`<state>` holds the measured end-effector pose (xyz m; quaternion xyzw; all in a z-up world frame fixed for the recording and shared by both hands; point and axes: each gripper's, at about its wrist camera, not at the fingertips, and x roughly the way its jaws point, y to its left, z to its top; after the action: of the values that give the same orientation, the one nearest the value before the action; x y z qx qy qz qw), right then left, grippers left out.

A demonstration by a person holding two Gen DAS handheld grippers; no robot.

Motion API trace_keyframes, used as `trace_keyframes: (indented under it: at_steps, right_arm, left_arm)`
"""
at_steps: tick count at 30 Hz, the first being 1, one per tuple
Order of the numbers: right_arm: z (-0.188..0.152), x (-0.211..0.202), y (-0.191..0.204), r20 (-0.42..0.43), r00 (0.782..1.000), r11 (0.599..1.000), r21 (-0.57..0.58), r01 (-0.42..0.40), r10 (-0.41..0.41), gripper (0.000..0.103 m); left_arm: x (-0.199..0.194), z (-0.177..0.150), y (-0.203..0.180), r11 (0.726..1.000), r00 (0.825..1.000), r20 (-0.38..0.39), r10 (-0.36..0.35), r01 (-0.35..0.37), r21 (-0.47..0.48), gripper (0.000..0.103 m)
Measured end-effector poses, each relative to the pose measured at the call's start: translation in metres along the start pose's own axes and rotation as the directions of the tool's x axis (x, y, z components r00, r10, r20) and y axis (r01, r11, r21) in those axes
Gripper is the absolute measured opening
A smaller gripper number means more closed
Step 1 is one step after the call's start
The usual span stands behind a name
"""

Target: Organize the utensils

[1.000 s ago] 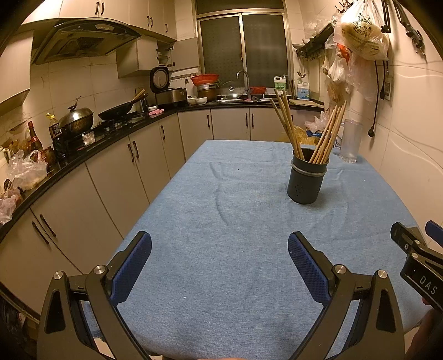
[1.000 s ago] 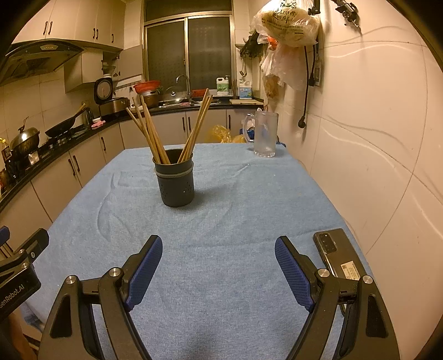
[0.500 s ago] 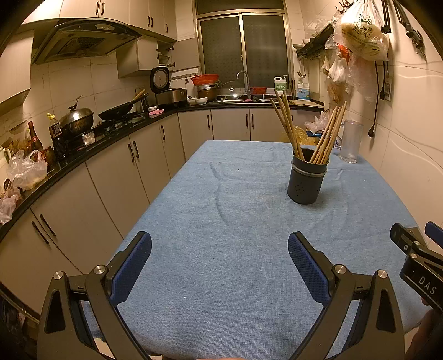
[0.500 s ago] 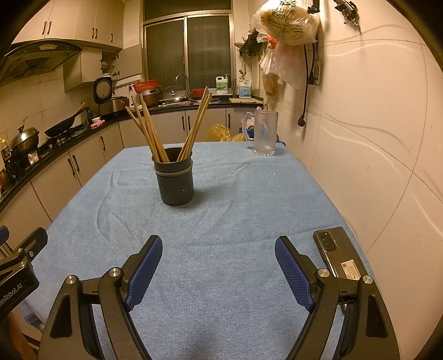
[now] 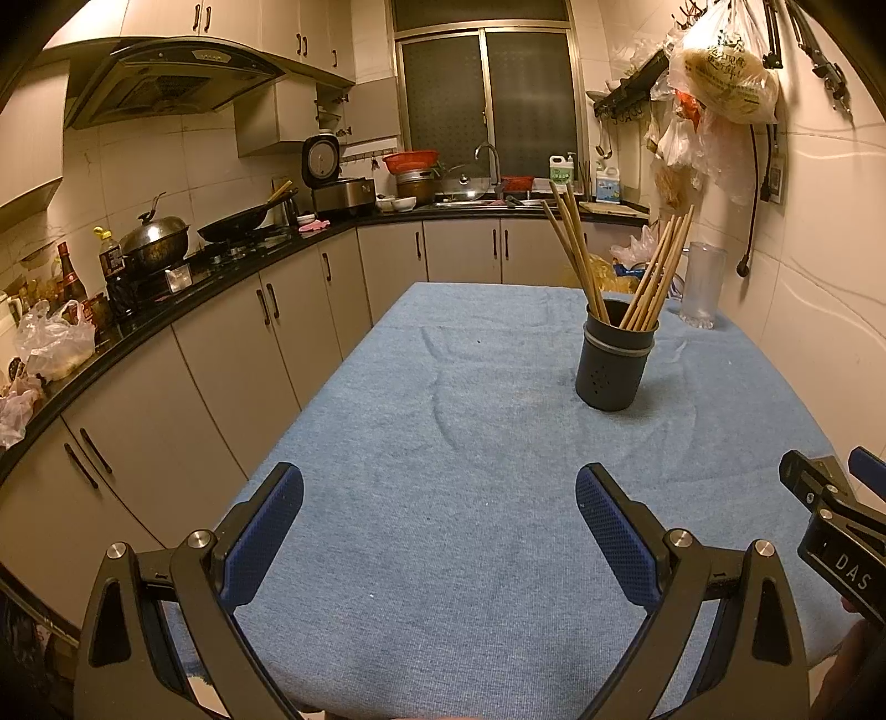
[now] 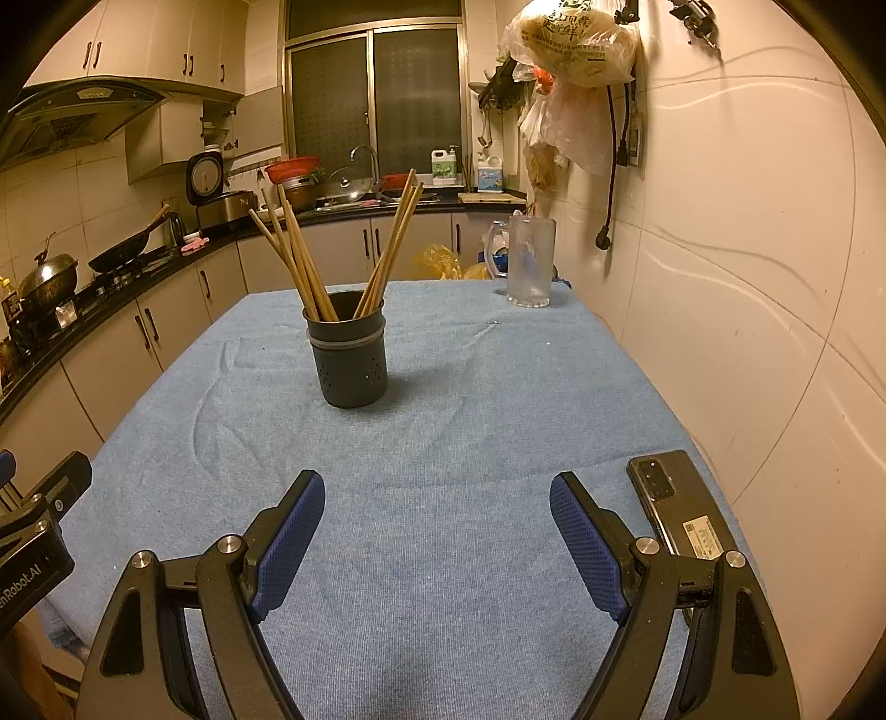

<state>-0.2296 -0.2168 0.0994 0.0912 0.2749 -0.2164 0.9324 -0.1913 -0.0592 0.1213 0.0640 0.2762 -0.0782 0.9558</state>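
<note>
A dark grey perforated utensil holder [image 5: 613, 363] [image 6: 349, 357] stands upright on the blue tablecloth [image 5: 470, 443] [image 6: 443, 432], with several wooden chopsticks [image 5: 576, 255] [image 6: 299, 260] leaning out of it in two bunches. My left gripper [image 5: 440, 498] hovers open over the near end of the table, nothing between its blue pads. My right gripper [image 6: 437, 501] is likewise open and empty, well short of the holder. The right gripper's body shows at the right edge of the left wrist view, and the left gripper's body at the left edge of the right wrist view.
A frosted glass mug [image 6: 529, 260] [image 5: 700, 285] stands at the table's far right corner. A black phone [image 6: 673, 509] lies by the wall on the near right. Kitchen cabinets and a cluttered counter [image 5: 166, 299] run along the left. Plastic bags [image 6: 570, 39] hang on the right wall.
</note>
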Motion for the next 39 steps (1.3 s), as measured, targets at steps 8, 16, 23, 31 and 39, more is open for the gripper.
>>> trace_keyframes:
  at_steps: [8,16,23,31,39]
  right_arm:
    - [-0.0015,0.0014,0.0008,-0.003,1.0,1.0,0.002,-0.001,0.001,0.087]
    - [-0.0024,0.0011,0.0014,-0.003,1.0,1.0,0.003,-0.001,0.001,0.087]
    - [-0.0027,0.002,0.0023,-0.01,1.0,1.0,0.004,-0.002,0.002,0.087]
    - [-0.0029,0.002,0.0027,-0.011,1.0,1.0,0.005,-0.002,0.002,0.087]
    - [-0.0031,0.0018,0.0031,-0.012,1.0,1.0,0.005,-0.002,0.002,0.087]
  left_arm:
    - [0.0006,0.0011,-0.0018,1.0,1.0,0.0,0.004,-0.004,-0.002,0.098]
    - [0.0008,0.0011,-0.002,1.0,1.0,0.0,0.003,-0.003,-0.004,0.098]
    - [0.0008,0.0006,-0.0019,1.0,1.0,0.0,0.005,-0.005,-0.002,0.098]
    - [0.0008,0.0005,-0.0013,1.0,1.0,0.001,0.004,-0.004,-0.002,0.098]
    - [0.001,0.0006,-0.0009,1.0,1.0,0.0,0.003,-0.003,-0.003,0.098]
